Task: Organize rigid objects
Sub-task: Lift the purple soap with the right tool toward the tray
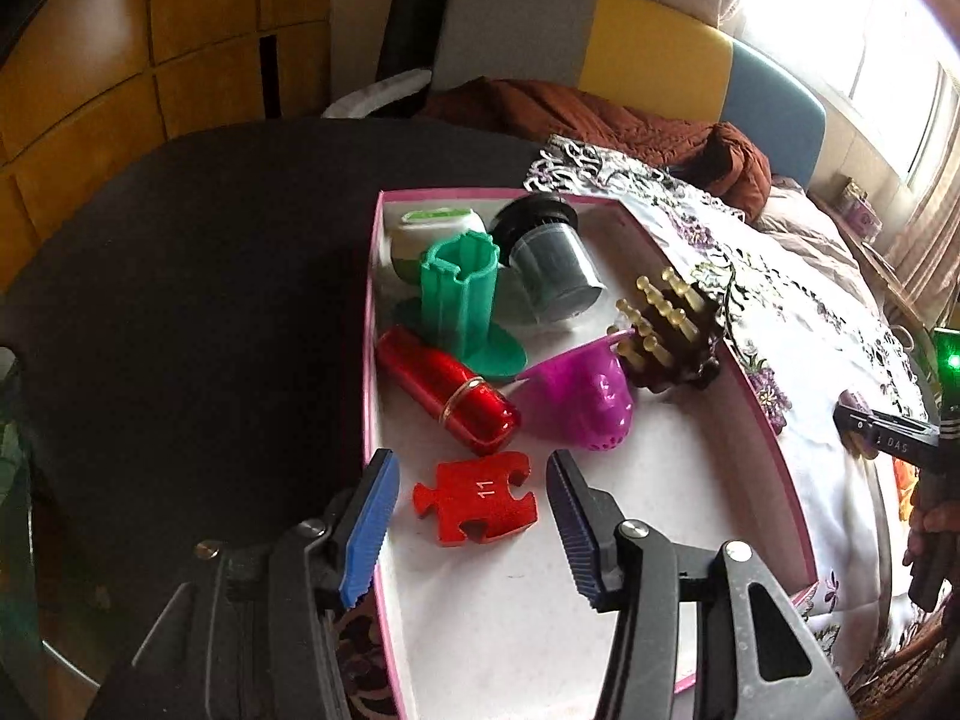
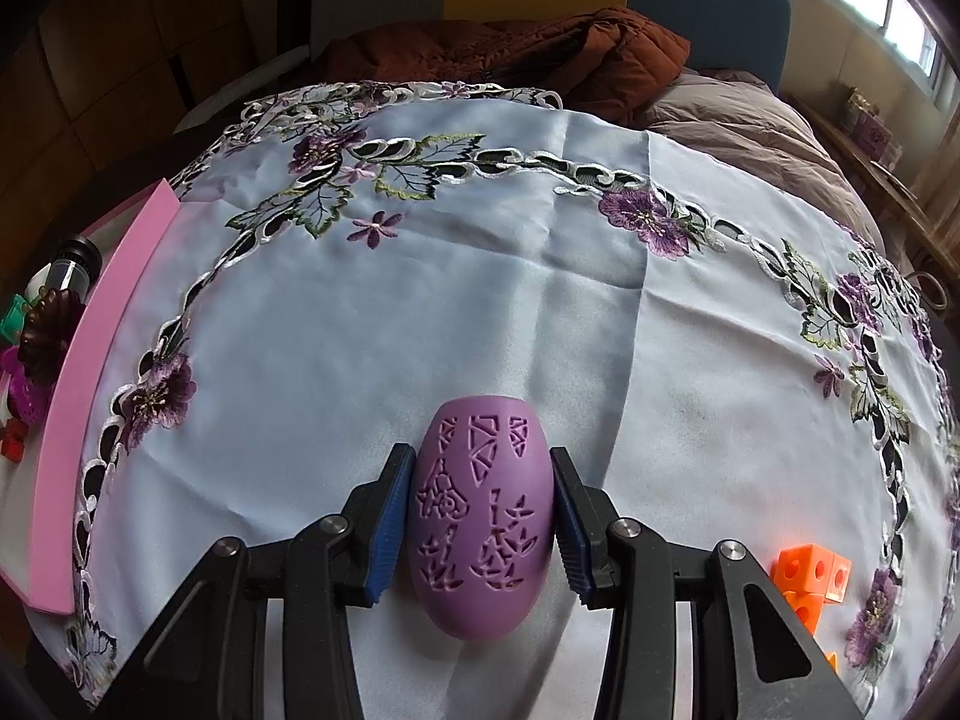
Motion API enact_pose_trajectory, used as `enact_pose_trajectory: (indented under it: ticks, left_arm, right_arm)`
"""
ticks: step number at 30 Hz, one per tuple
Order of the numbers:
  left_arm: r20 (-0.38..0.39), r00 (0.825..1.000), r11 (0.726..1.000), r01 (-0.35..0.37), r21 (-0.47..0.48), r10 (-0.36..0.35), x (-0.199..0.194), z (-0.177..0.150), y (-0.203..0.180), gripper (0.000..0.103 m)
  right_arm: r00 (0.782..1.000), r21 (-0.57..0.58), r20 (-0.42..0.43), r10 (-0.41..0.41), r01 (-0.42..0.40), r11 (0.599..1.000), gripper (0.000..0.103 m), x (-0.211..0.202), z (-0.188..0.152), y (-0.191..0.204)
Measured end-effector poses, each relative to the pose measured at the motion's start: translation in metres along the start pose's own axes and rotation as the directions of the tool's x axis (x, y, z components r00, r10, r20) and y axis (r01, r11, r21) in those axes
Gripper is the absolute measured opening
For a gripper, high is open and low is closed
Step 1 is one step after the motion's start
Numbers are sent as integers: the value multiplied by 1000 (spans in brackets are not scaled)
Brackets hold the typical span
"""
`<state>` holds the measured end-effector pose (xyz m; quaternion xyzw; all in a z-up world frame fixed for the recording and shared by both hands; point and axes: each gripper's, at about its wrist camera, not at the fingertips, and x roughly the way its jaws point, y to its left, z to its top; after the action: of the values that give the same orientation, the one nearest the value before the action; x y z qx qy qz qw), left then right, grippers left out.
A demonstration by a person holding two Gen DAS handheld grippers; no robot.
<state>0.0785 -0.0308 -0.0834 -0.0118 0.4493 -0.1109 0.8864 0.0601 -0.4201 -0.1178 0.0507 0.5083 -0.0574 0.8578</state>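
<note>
Embroidered white cloth [image 2: 480, 300] with purple flowers covers the counter, and a rust-brown quilted blanket [image 2: 528, 60] is heaped behind it, in front of grey, yellow and blue panels. At the cloth's left side stands a shallow pink-rimmed box [image 1: 774, 456] with a white floor.

Over the near end of that box the left hand-held gripper [image 1: 474, 534] hangs with its blue pads spread wide, gripping nothing. Between them, flat on the box floor, lies a red jigsaw piece [image 1: 480, 504] with "11" printed in white. Just beyond it a shiny red cylinder [image 1: 450, 396] lies on its side, and beside that a magenta perforated piece [image 1: 582, 402]. Farther back stand a green fluted holder [image 1: 462, 300] on a round foot, a grey tub [image 1: 552, 270] tipped over with a black lid, and a white container [image 1: 432, 234] with a green top. A dark brown brush [image 1: 666, 330] with pale yellow pegs leans at the box's right wall.

On the open cloth, well apart from the box, the right hand-held gripper [image 2: 480, 516] is clamped on a purple egg-shaped shell [image 2: 480, 522] cut with triangles and leaf-like patterns, one pad pressing each side. Orange cubes [image 2: 810, 582] with round holes sit near it to the right. Seen from the left wrist, the letters "DAS" show on the right tool's black body.
</note>
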Motion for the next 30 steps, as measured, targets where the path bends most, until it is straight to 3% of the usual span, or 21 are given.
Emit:
enact_pose_trajectory:
  ticks: [13,23,30]
  left_arm:
    - [88,995,999,-50,-10,50,-47,2,-2,52]
    - [102,994,1000,-25,0,25,-57,-1,-5,52]
    - [97,995,1000,-20,-6,21,-57,-4,-3,52]
  right_arm:
    - [999,-34,9,-47,47,998,44,-2,-1,7]
    - [999,50,-26,-48,49,998,44,-7,0,3]
    - [1000,71,31,-7,5,997,44,-31,-3,18]
